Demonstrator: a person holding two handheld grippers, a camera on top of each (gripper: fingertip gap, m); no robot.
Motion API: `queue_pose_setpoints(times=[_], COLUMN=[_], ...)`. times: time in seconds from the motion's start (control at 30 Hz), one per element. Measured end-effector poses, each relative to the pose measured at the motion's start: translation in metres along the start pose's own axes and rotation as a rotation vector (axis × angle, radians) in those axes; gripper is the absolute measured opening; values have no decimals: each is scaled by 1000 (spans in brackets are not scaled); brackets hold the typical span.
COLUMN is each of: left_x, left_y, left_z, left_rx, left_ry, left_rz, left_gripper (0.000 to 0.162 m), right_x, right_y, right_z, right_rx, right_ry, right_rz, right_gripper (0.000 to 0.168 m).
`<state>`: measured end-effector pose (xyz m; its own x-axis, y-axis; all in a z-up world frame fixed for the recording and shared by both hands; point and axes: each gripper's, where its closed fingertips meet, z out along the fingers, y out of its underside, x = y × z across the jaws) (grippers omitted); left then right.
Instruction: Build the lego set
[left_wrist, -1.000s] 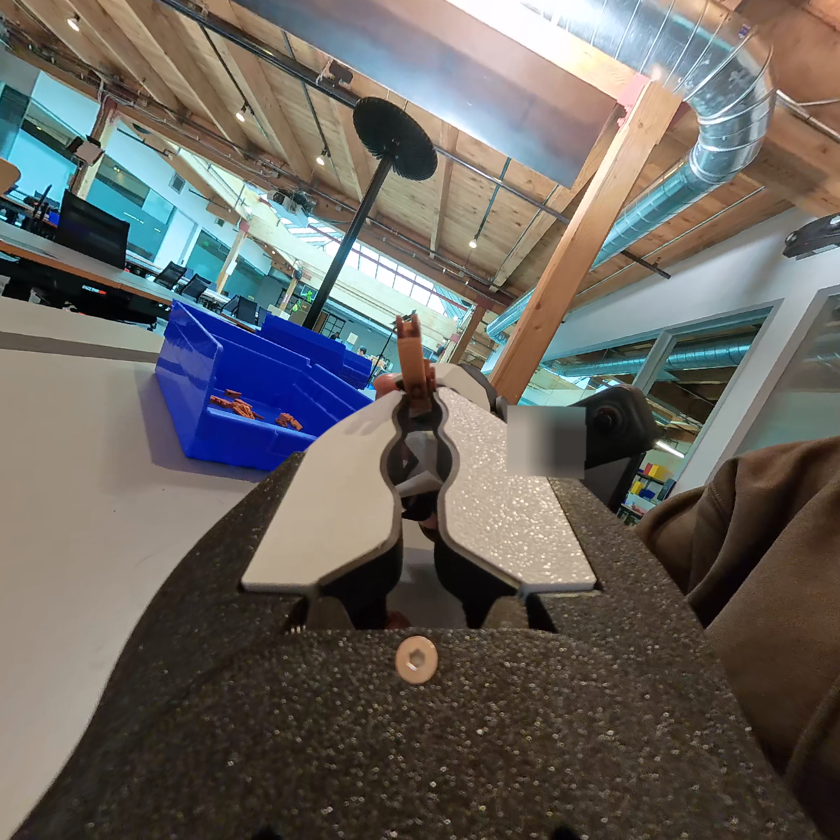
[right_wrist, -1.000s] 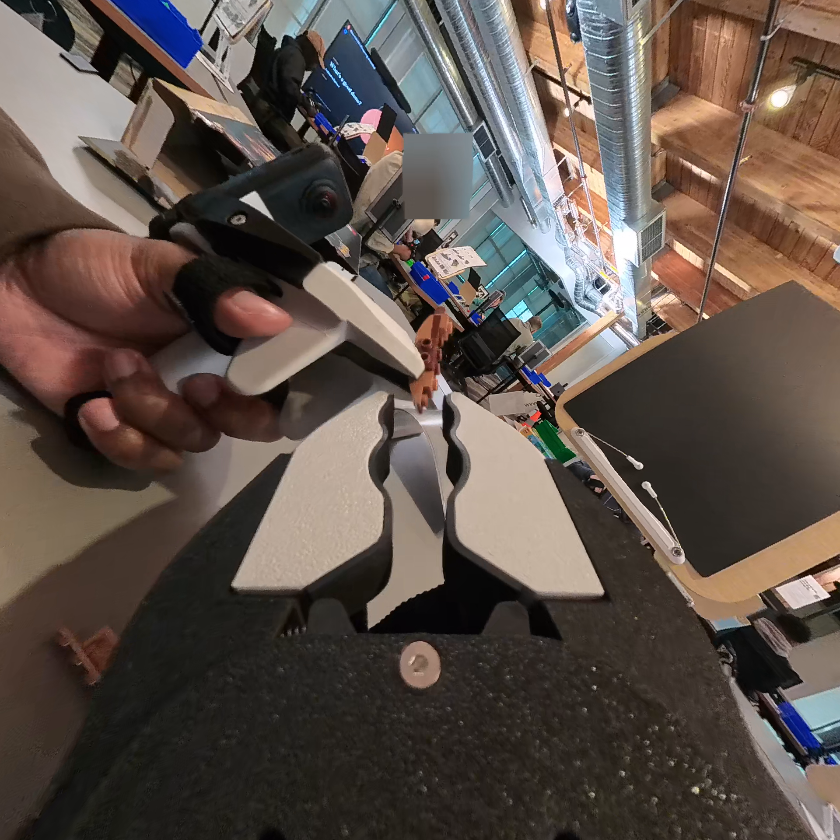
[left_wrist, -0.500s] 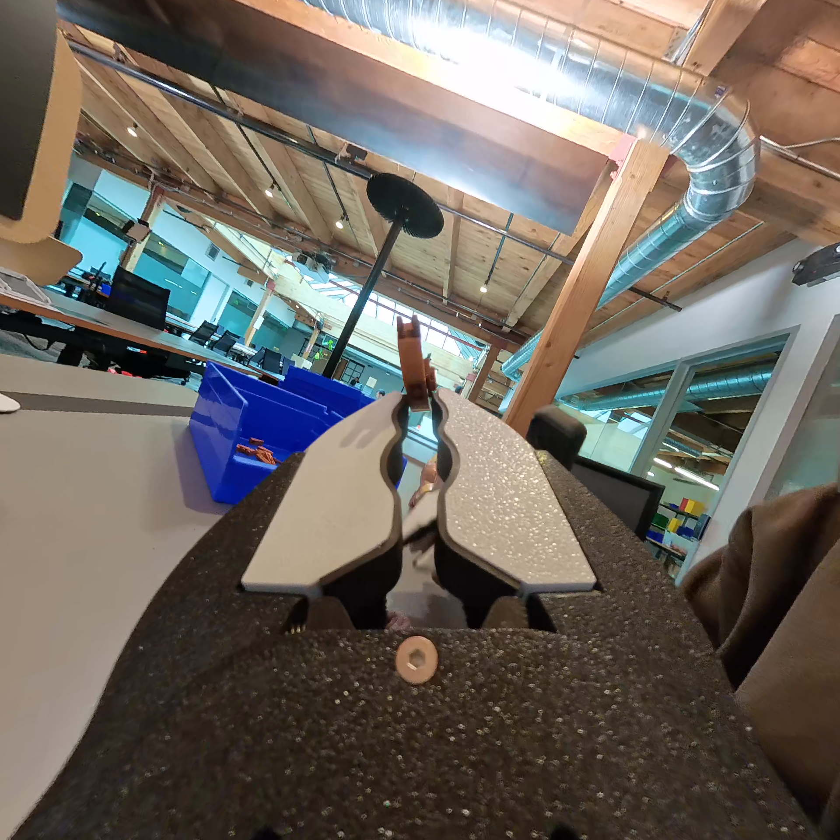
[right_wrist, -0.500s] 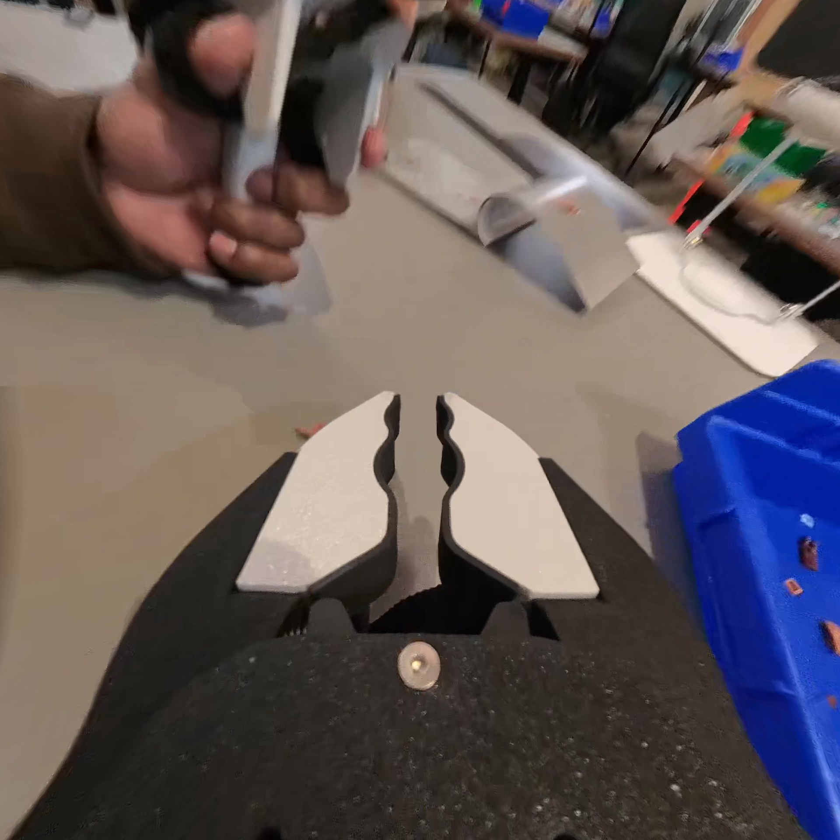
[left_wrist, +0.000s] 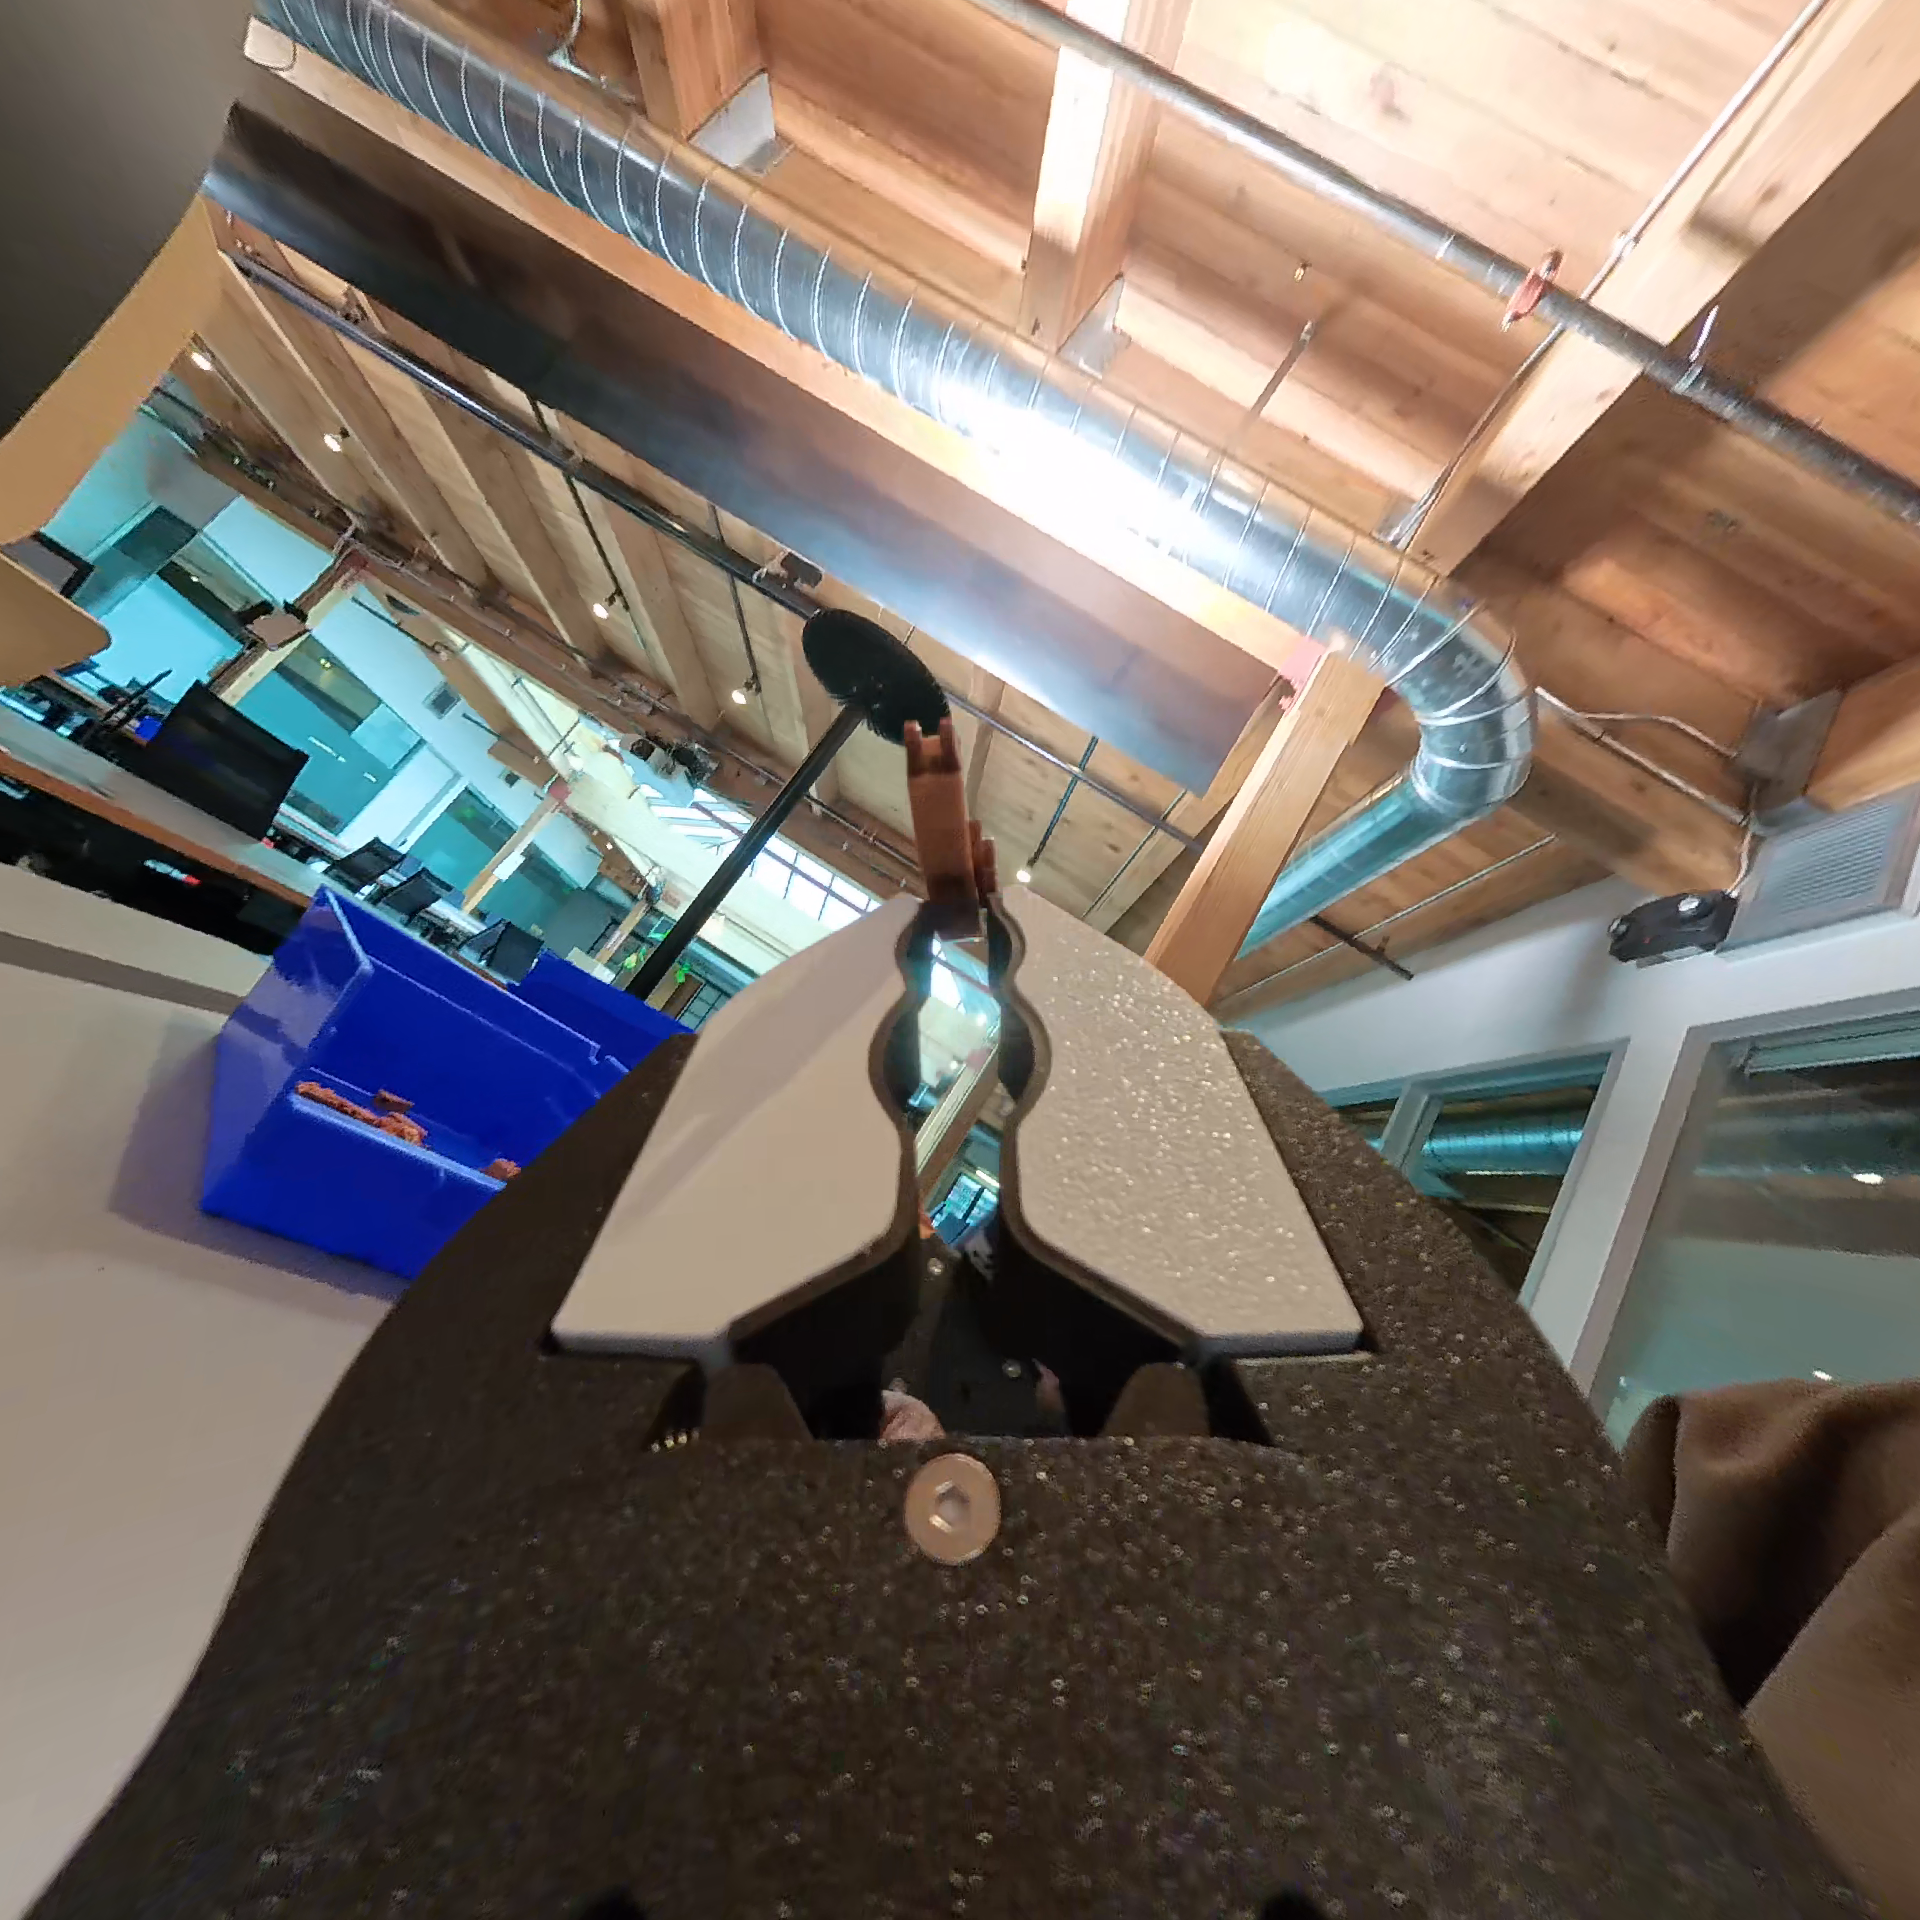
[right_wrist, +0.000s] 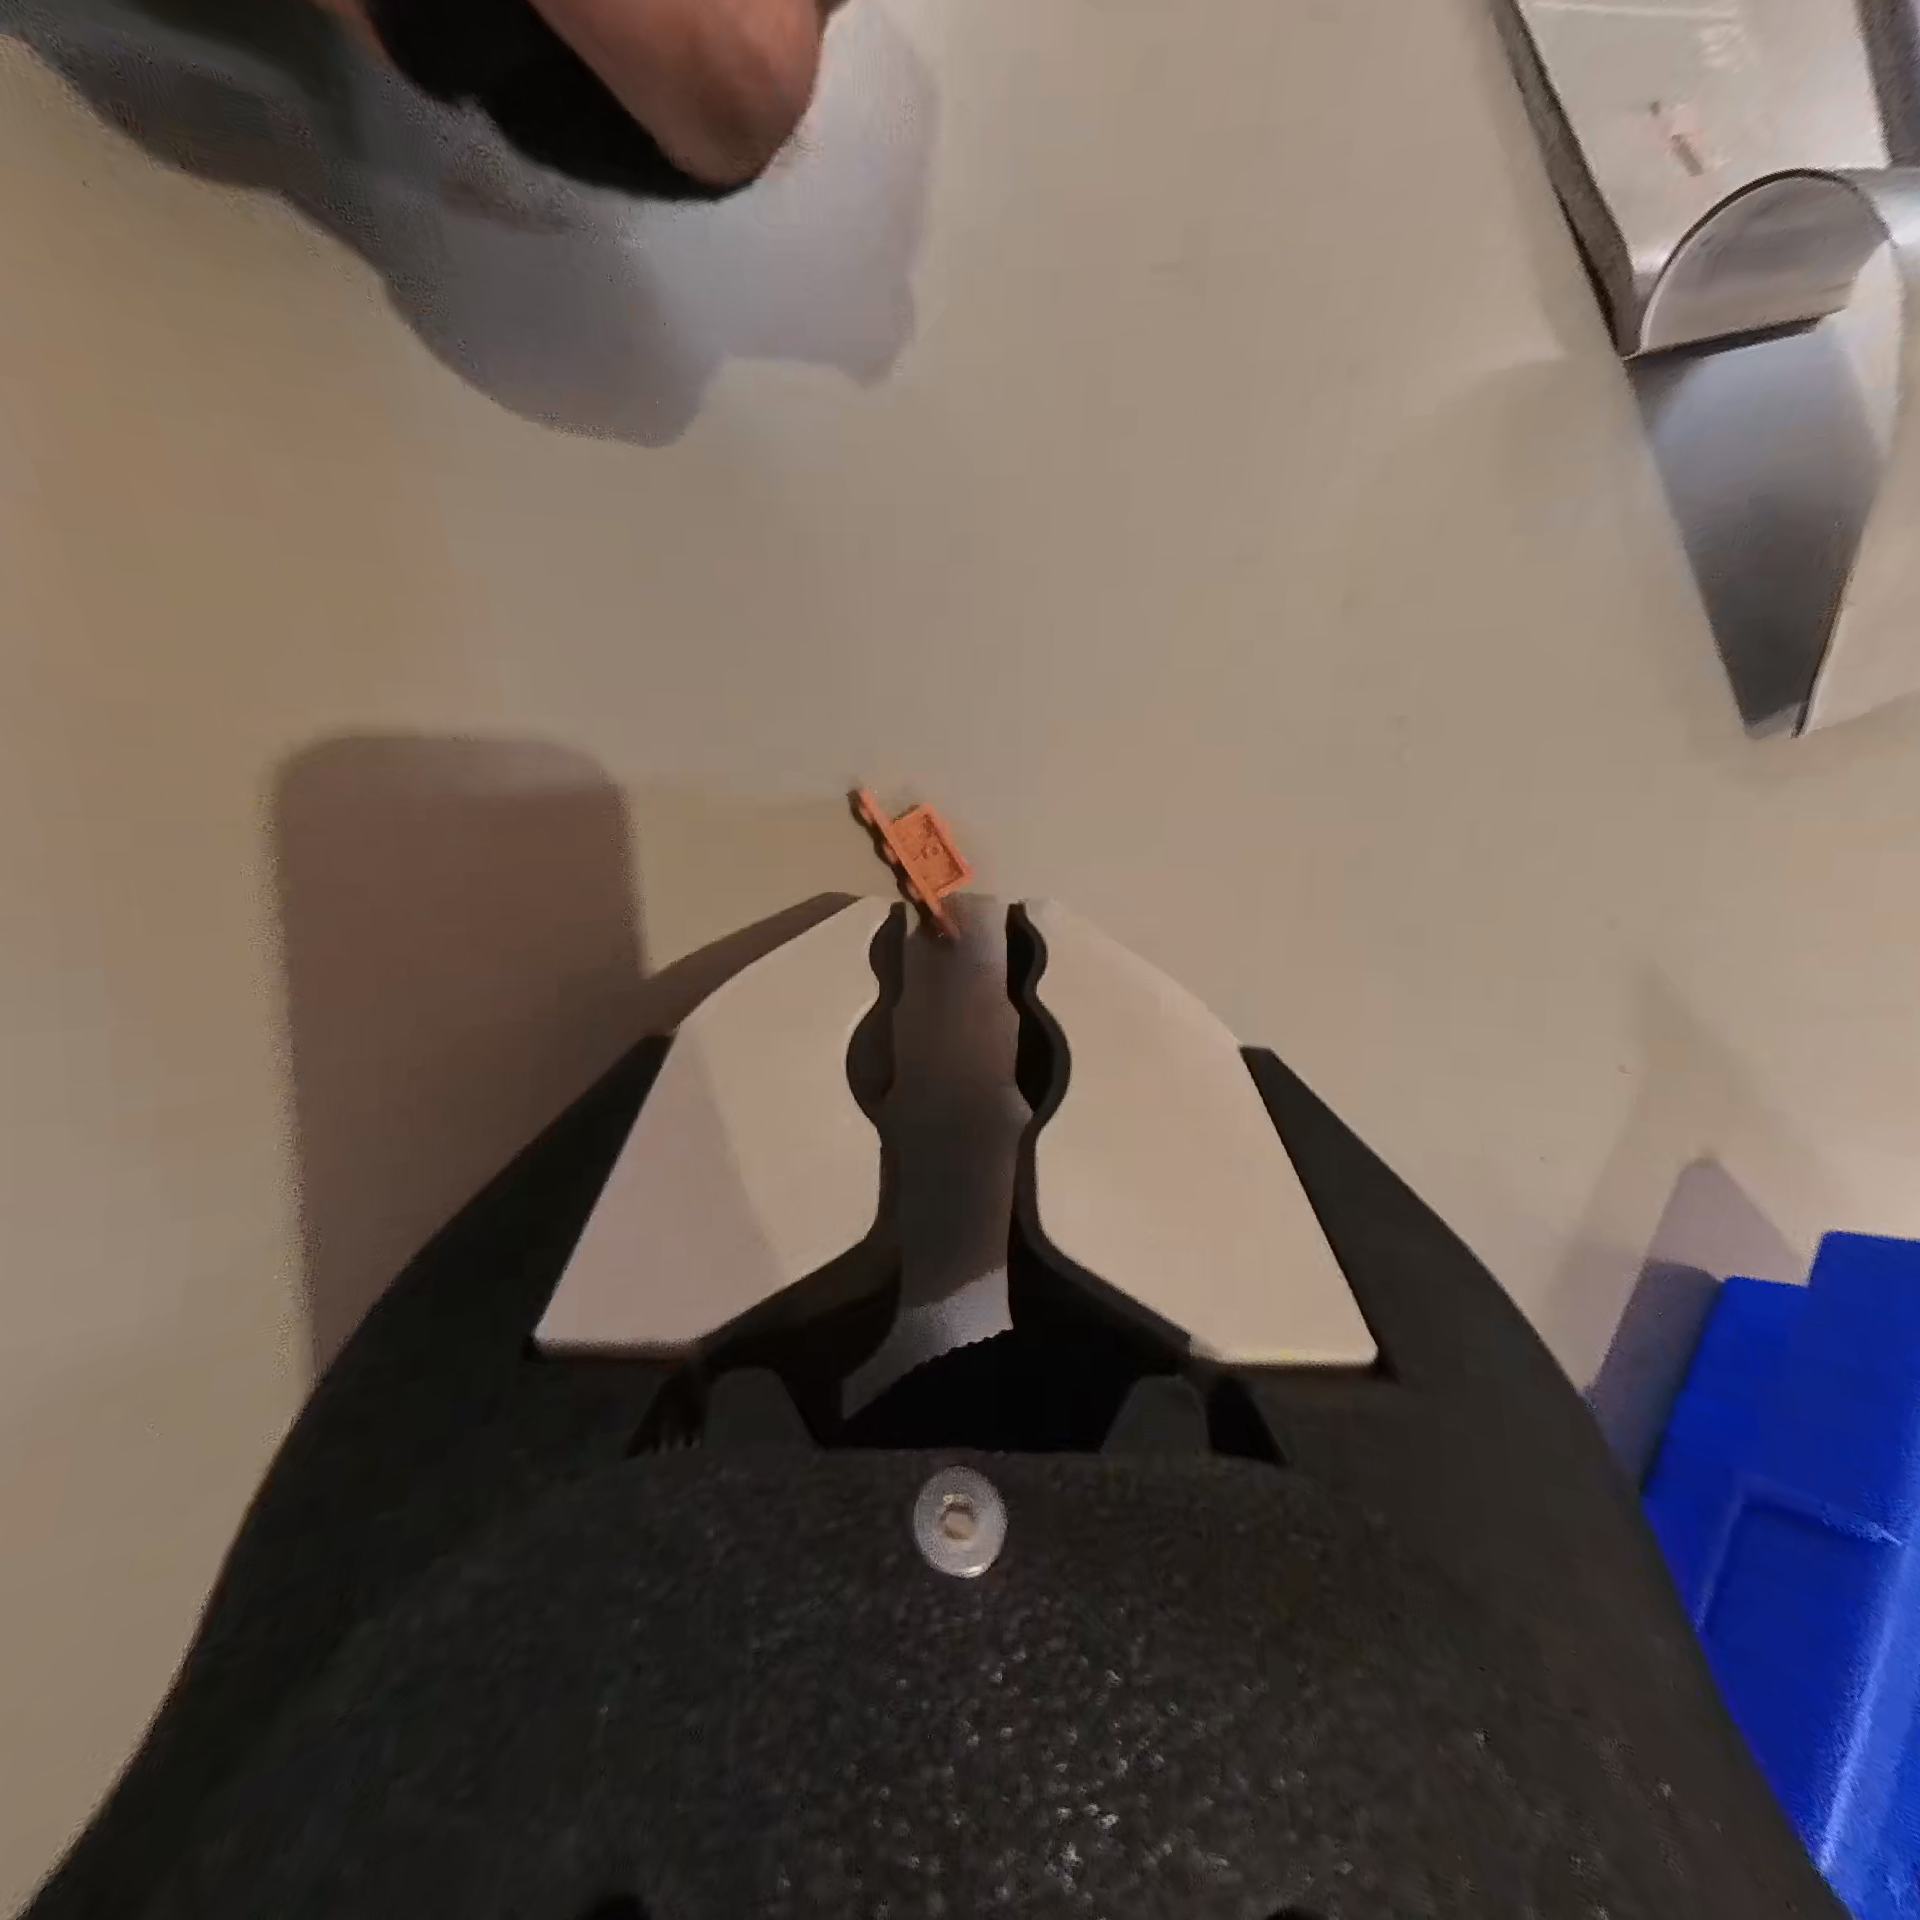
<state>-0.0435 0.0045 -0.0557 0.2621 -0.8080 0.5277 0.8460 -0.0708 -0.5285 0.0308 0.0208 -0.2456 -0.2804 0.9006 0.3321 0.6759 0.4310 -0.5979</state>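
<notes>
My left gripper (left_wrist: 953, 914) is shut on a small brown lego assembly (left_wrist: 940, 816) that sticks up from the fingertips, tilted toward the ceiling. My right gripper (right_wrist: 951, 914) is open and empty, pointing down at the grey table. A small orange-brown lego piece (right_wrist: 920, 857) lies on the table just beyond its fingertips, slightly left of the gap. The hand holding the other gripper (right_wrist: 582, 94) shows blurred at the top left of the right wrist view.
A blue bin (left_wrist: 343, 1101) with several brown pieces stands on the table left of the left gripper; its corner shows at the lower right in the right wrist view (right_wrist: 1808, 1558). A curved metal stand (right_wrist: 1787, 416) sits at the upper right. A brown sleeve (left_wrist: 1808, 1558) is at the right. The tips of one gripper are about 20 cm away from the tips of the other.
My right gripper swung away from the left gripper and down toward the table, now over the loose piece. My left gripper tilted further up, still holding its assembly.
</notes>
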Motion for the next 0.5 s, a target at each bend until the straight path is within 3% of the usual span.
queue_pose_setpoints(times=[0.3,0.5], left_x=[3,-2], left_y=[3,1], left_z=[-11,-15], left_rx=[-33,-44], left_ry=[-29,-63], left_rz=[30,38], left_gripper=[10,10], right_x=[3,29], right_y=[-8,-20], right_z=[6,0], right_rx=[13,149], right_ry=[-105,14], right_rz=[108,208], right_gripper=[3,3])
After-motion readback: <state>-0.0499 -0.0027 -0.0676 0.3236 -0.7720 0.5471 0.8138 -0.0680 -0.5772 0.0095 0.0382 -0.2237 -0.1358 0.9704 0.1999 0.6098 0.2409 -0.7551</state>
